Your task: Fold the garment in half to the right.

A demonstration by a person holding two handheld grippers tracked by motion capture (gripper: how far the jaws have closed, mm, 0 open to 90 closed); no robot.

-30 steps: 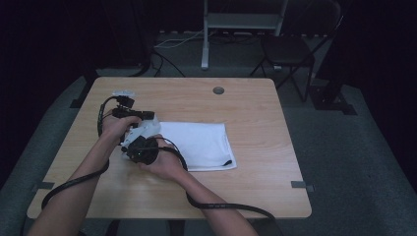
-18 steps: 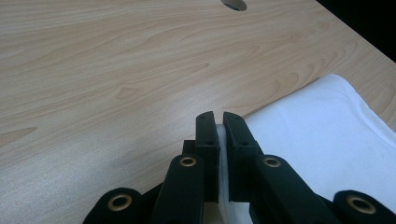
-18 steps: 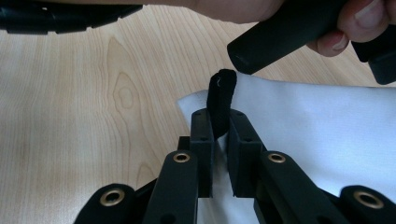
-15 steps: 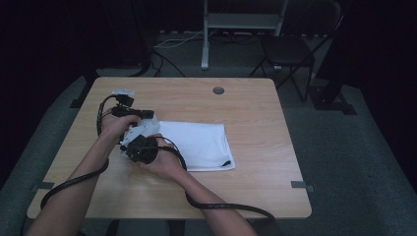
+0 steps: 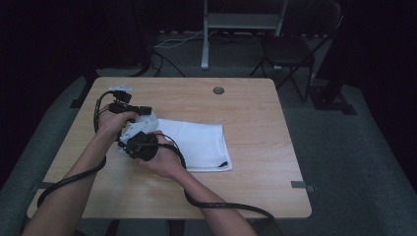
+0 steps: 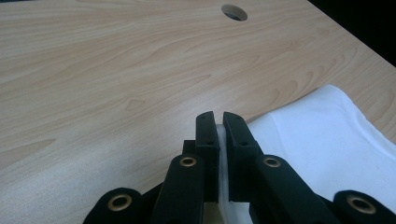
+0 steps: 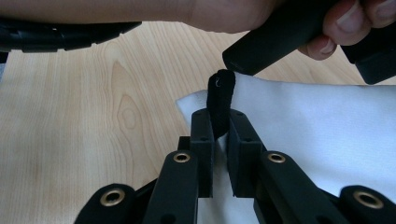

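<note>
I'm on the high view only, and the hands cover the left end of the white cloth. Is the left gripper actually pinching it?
Observer: Yes. In the left gripper view, the left gripper is shut on a thin edge of the white cloth.
Operator: And what has the right one got?
Observer: In the right gripper view, the right gripper is shut on a black strip at the cloth's corner. The strip sticks up past the jaw tips.

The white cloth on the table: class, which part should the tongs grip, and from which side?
Grip the white cloth at its left edge, coming in from the left. It lies flat and folded, so only an edge offers a thin fold the jaws can close over. Both tongs, left and right, pinch there.
</note>
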